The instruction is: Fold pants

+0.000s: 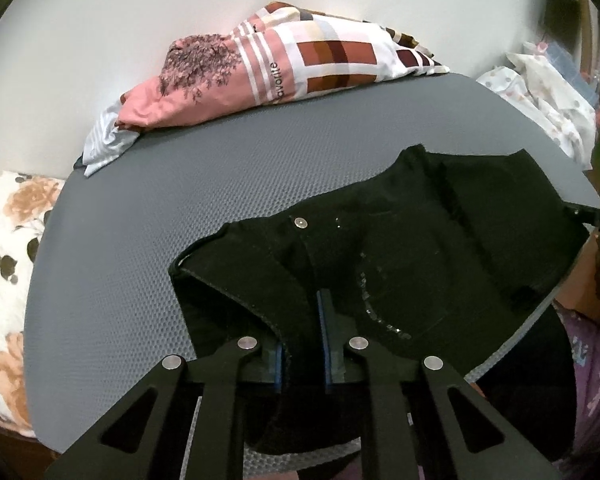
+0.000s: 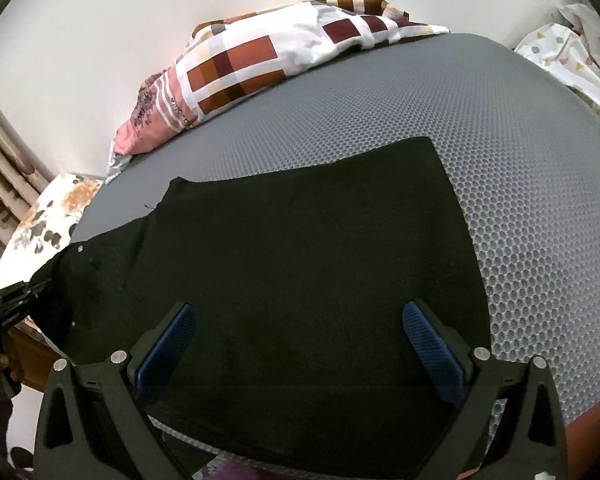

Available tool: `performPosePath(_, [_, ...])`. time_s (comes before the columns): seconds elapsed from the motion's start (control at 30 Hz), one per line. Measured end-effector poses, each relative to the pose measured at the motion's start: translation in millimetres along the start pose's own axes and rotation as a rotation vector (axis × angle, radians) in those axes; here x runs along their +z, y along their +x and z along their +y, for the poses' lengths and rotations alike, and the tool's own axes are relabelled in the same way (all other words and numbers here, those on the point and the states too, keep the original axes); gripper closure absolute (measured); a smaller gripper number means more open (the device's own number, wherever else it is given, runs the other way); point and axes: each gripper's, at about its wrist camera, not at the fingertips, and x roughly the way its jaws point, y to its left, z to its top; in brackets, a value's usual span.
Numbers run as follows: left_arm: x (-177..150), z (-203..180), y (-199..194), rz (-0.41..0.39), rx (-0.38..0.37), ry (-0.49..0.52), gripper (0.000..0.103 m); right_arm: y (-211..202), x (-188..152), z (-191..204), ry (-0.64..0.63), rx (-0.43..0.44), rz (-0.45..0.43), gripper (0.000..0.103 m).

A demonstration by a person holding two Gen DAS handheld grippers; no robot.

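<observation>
Left gripper [image 1: 304, 336] apparently pinches black pants' [image 1: 400, 264] waistband; right gripper [image 2: 300, 344] spread.

Left gripper [image 1: 304, 332] up close: matte black linkage arms with triangular cut-outs, 4 round silver pivot pins across the front, and blue pads [image 1: 321, 320] lining the inner faces of the fingers. The right gripper [image 2: 300, 344] is the same build, with black arms, 4 silver pins and textured blue pads [image 2: 432, 344]. At the left view's right edge is a purple printed garment [image 1: 592, 380] worn by the person.
</observation>
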Motion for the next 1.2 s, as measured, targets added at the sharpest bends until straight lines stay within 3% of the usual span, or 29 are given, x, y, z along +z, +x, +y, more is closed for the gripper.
performPosePath(0.23, [2, -1, -3, -0.001, -0.005, -0.009, 0.09, -1, 1, -2, 0.016, 0.018, -0.002, 0.0])
performPosePath(0.47, [-9, 54, 13, 0.053, -0.094, -0.187, 0.09, -2, 0, -1, 0.015, 0.016, -0.002, 0.0])
performPosePath(0.63, [-20, 66, 24, 0.082, -0.137, -0.176, 0.089, -2, 1, -2, 0.01, 0.011, -0.002, 0.0])
performPosePath(0.73, [-22, 80, 28, 0.087, -0.169, -0.231, 0.08, -2, 0, -2, 0.011, 0.011, -0.001, 0.0])
performPosePath(0.87, [-27, 95, 32, 0.083, -0.132, -0.251, 0.044, -2, 0, -1, 0.013, 0.013, -0.002, 0.0])
performPosePath(1.0, [-34, 97, 50, 0.155, -0.131, -0.206, 0.034, -2, 1, -2, 0.01, 0.01, -0.002, 0.0])
performPosePath(1.07, [-37, 97, 57, 0.176, -0.182, -0.211, 0.032, -2, 1, -2, 0.008, 0.009, -0.001, 0.0])
performPosePath(1.13, [-41, 100, 64, 0.175, -0.34, -0.26, 0.03, -3, 1, -3, 0.009, 0.01, -0.001, 0.0])
performPosePath(1.2, [-40, 103, 64, 0.148, -0.368, -0.278, 0.03, -2, 1, -2, 0.012, 0.009, -0.003, 0.0])
